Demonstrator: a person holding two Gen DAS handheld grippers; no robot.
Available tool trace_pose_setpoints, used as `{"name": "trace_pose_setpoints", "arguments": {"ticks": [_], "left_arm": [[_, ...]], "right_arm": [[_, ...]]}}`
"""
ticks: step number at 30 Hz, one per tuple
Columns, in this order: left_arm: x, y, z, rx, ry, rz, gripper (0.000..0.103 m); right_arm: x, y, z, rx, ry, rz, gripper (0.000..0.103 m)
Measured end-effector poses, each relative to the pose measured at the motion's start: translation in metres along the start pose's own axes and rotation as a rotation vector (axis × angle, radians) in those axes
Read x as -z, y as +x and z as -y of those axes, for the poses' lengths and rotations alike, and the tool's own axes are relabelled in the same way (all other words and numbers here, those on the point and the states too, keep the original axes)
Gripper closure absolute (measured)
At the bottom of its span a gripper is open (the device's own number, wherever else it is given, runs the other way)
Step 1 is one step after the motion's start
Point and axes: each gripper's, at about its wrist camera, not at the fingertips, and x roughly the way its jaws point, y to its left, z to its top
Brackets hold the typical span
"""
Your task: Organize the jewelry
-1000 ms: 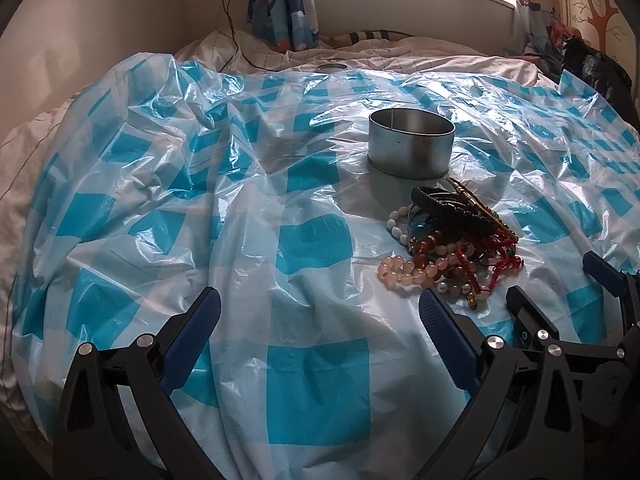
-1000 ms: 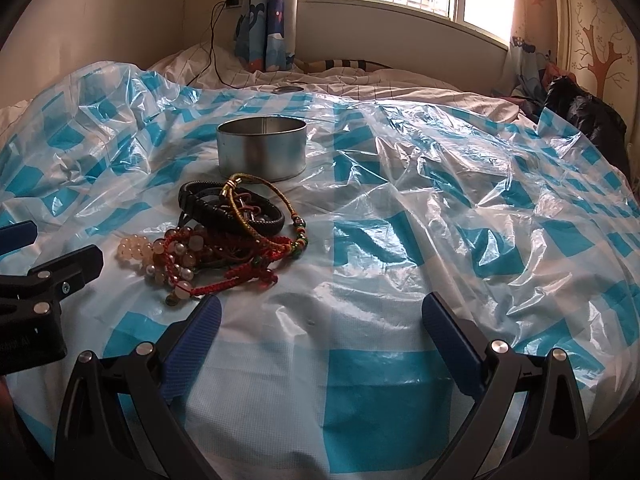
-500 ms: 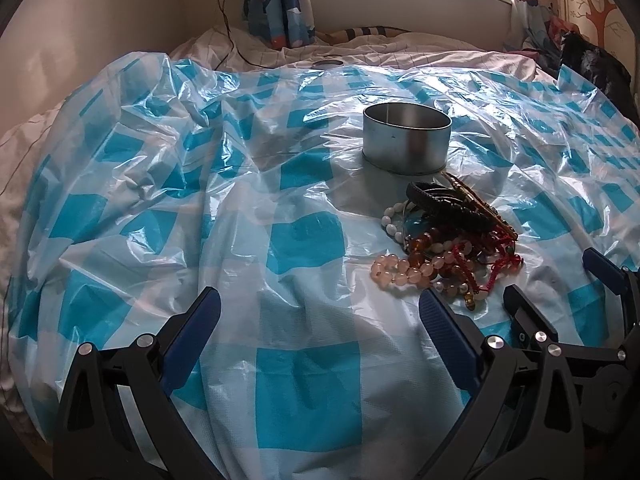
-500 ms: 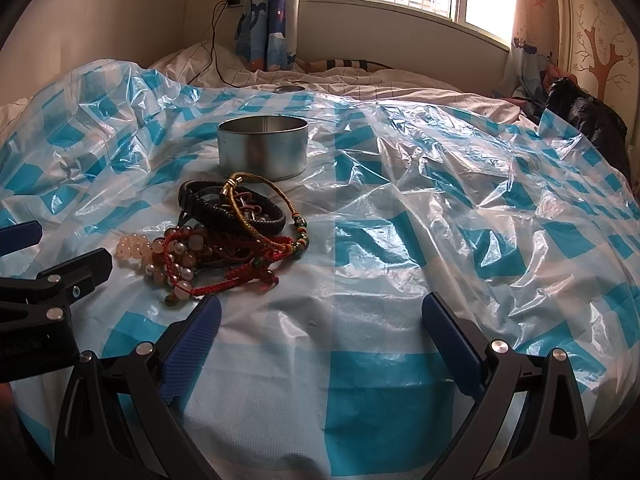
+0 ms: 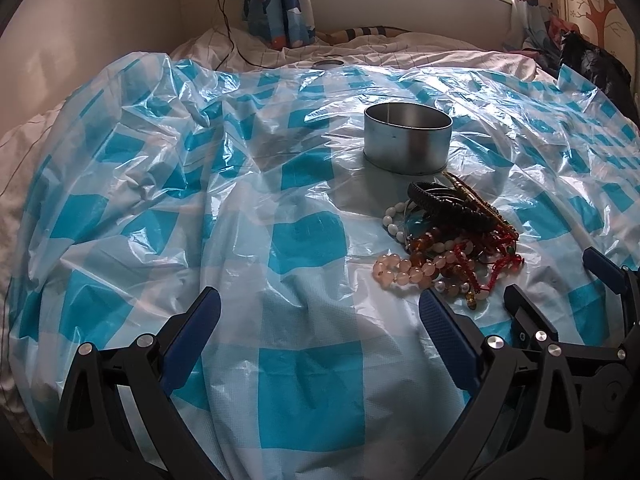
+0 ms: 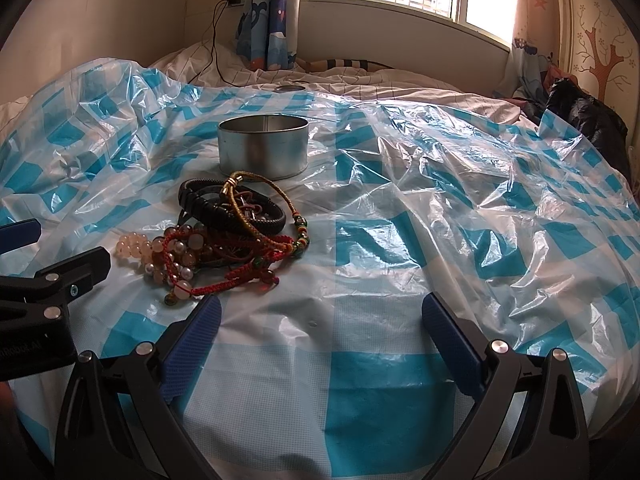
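Note:
A tangled pile of bracelets [image 5: 448,236] [image 6: 224,232] lies on the blue-and-white checked plastic sheet [image 5: 304,240] [image 6: 400,248]: pink beads, red cords, a black braided band, a gold cord. Just behind the pile stands a round metal tin [image 5: 407,137] [image 6: 263,146] with its top open. My left gripper [image 5: 320,320] is open, low over the sheet, with the pile ahead to its right. My right gripper [image 6: 322,322] is open too, with the pile ahead to its left. Neither holds anything. Each gripper shows at the edge of the other's view.
The sheet covers a rumpled bed [image 6: 360,80]. A small round lid [image 6: 290,88] lies on the bedding beyond the sheet. A black bag [image 6: 584,116] sits at the far right. A cable [image 6: 212,44] hangs from a wall socket near the curtain [image 6: 266,20].
Both views have tilted and shifted slightly, so the tin and the pile sit a little lower in the frames. Both grippers stay open and the jewelry has not moved.

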Motion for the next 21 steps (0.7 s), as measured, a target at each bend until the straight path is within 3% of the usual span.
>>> {"name": "trace_pose_setpoints", "arguments": {"ticks": [21], "left_arm": [[0.0022,0.0007,-0.0068,-0.005,-0.006,-0.004,0.008]], "right_arm": [[0.0002,0.0005,-0.0005,-0.001,-0.002,-0.001,0.006]]}}
